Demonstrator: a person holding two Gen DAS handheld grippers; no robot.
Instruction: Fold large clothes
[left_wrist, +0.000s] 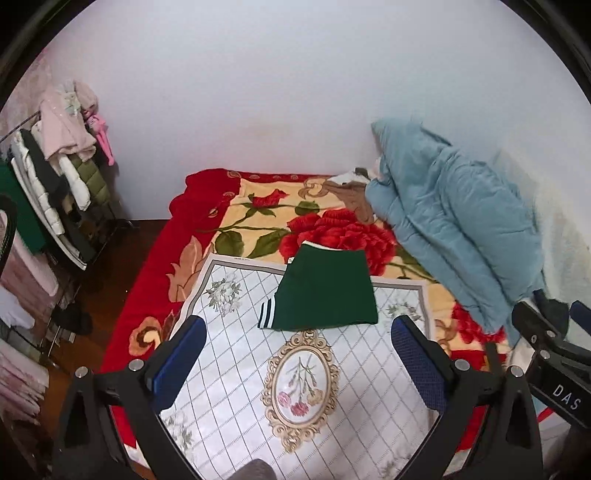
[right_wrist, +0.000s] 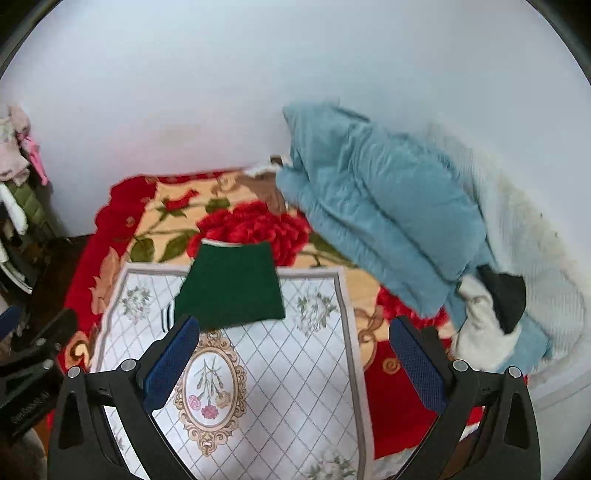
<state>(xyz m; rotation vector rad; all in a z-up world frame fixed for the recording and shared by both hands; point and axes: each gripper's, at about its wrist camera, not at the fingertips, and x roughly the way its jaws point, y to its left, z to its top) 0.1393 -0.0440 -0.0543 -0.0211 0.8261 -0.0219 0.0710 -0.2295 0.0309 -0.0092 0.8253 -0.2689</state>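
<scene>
A dark green garment (left_wrist: 327, 290) lies folded into a neat rectangle on a white floral mat (left_wrist: 236, 350), with a striped cuff (left_wrist: 266, 315) showing at its left edge. It also shows in the right wrist view (right_wrist: 231, 290) on the same mat (right_wrist: 295, 369). My left gripper (left_wrist: 297, 328) is open and empty, held above the mat just in front of the garment. My right gripper (right_wrist: 293, 330) is open and empty, also above the mat near the garment's front edge.
The mat lies on a red rose blanket (left_wrist: 258, 218) covering the bed. A light blue quilt (left_wrist: 443, 221) is heaped at the right against the wall. A rack of hanging clothes (left_wrist: 55, 177) stands at the left beside the bed, over a dark wooden floor (left_wrist: 107, 288).
</scene>
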